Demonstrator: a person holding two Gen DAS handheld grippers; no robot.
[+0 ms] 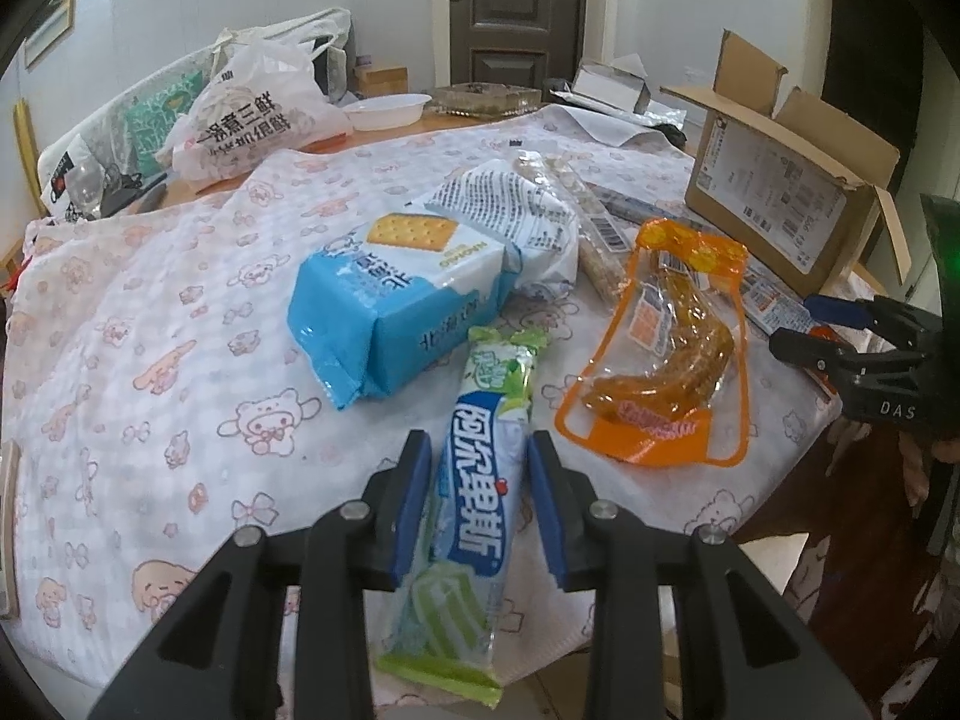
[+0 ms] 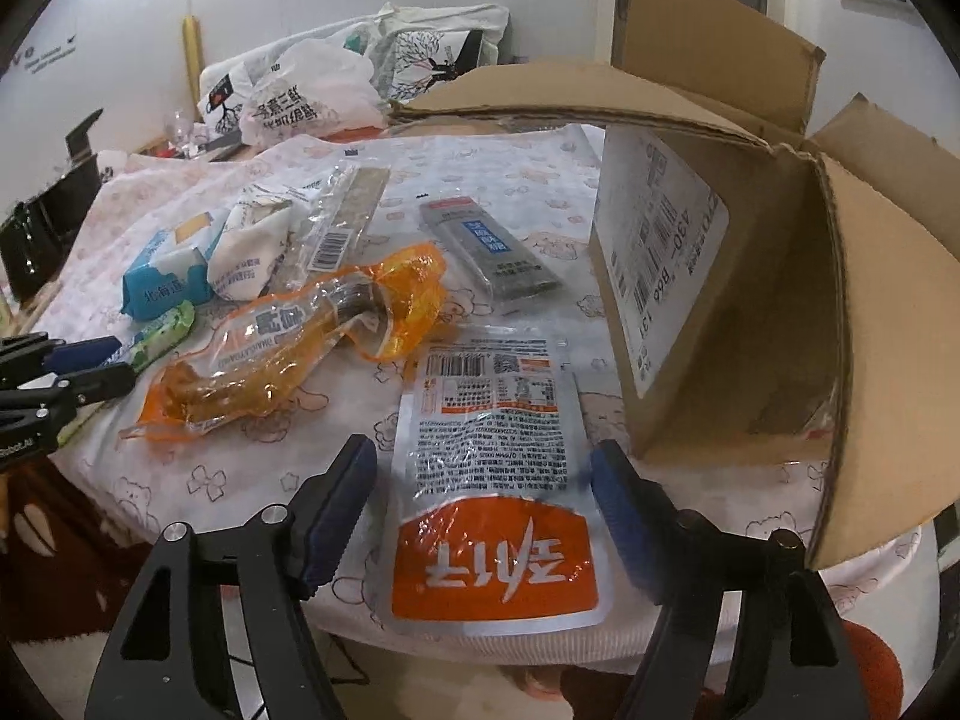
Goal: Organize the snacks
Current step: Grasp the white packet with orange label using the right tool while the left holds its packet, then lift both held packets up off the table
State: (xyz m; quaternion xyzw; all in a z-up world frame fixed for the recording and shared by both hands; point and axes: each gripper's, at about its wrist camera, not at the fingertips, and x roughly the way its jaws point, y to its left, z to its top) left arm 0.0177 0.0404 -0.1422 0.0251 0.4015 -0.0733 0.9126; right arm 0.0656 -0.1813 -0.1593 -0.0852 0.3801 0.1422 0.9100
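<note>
1. Left gripper [image 1: 480,450]: jaws apart, straddling a long green-and-blue candy stick pack [image 1: 474,480] lying flat on the bear-print tablecloth [image 1: 150,330]; neither pad appears to touch it.
2. Right gripper [image 2: 483,468]: jaws wide, either side of a silver-and-orange foil pouch [image 2: 495,480] lying just beside the open cardboard box [image 2: 750,300].
3. Handling, judged: the stick pack looks light, with a slick wrapper; grip across its middle. The pouch looks flat and limp, likely to sag; take it at an edge seam.
4. Farther from the box: an orange-trimmed clear pack of braised meat [image 2: 288,354], a grey sachet [image 2: 486,252], a blue cracker pack [image 1: 396,306] and a clear-wrapped bar [image 1: 591,228], overlapping in part.
5. Obscured: the box interior is mostly shadowed, contents unclear. The stick pack's near end is masked by the gripper body. Small print is illegible.
</note>
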